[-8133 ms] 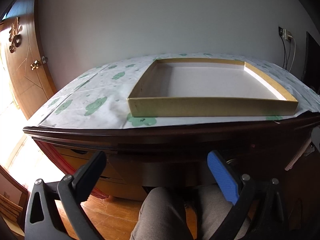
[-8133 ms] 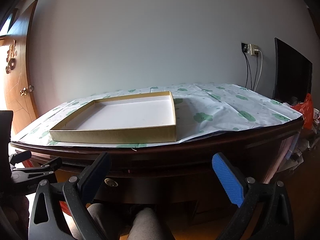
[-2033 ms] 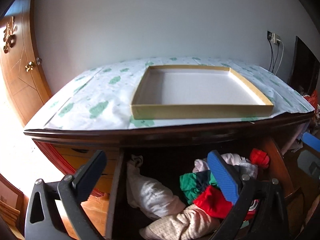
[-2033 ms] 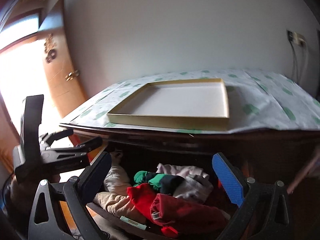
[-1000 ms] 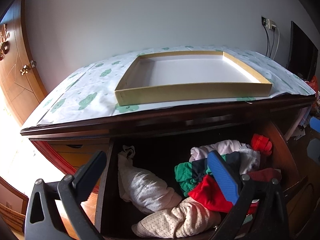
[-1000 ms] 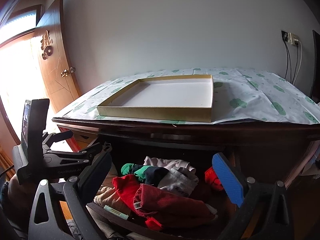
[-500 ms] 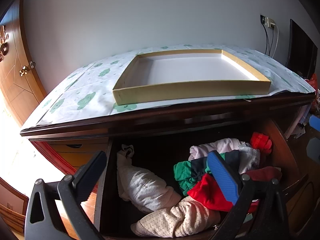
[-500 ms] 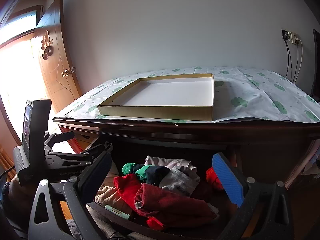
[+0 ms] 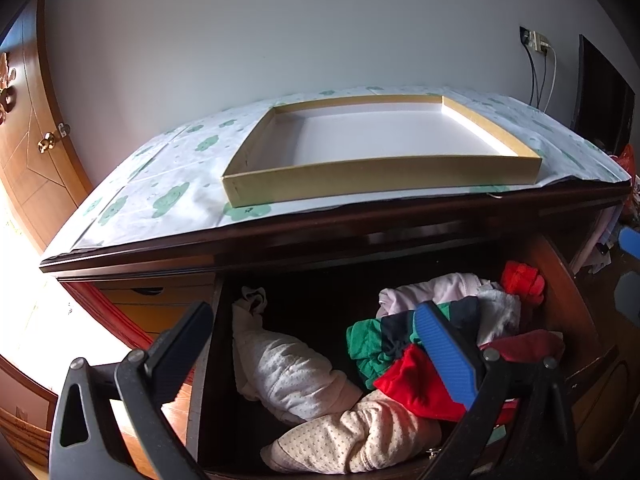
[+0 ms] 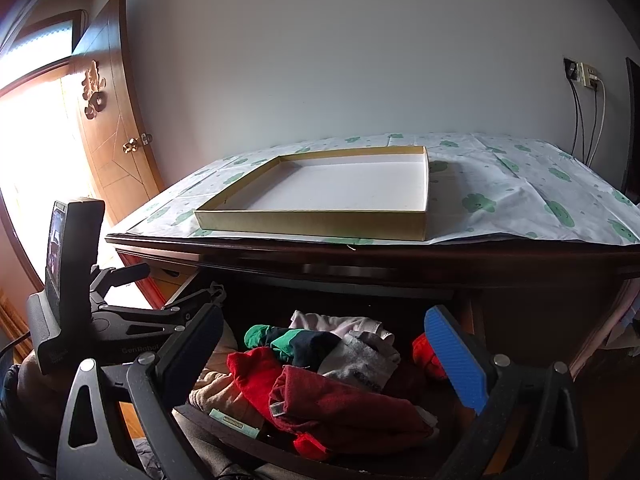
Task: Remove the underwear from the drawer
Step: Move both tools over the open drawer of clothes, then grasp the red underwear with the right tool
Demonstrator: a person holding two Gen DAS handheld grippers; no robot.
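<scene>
— So, from the left wrist camera, what is the left gripper (image 9: 316,344) doing?

— Its black finger and ribbed blue pad are spread wide with nothing between them, hovering over the pulled-out dark wooden drawer (image 9: 576,320). Inside lies a heap of soft crumpled underwear (image 9: 420,344): a grey dotted knit roll at the left, a cream dotted piece in front, red, green-and-navy and pale pink folds at the right.

— And above it?

— A shallow gold cardboard box lid with a white inside (image 9: 380,178) sits on the green-printed white cloth (image 9: 168,200) covering the desk top.

— The right wrist camera?

— The right gripper (image 10: 324,332) is just as wide and holds nothing, above the same heap (image 10: 320,376); a dark red fleecy piece lies nearest. The left gripper's black body (image 10: 100,320) shows at the left edge, possibly just touching the drawer's corner.
</scene>
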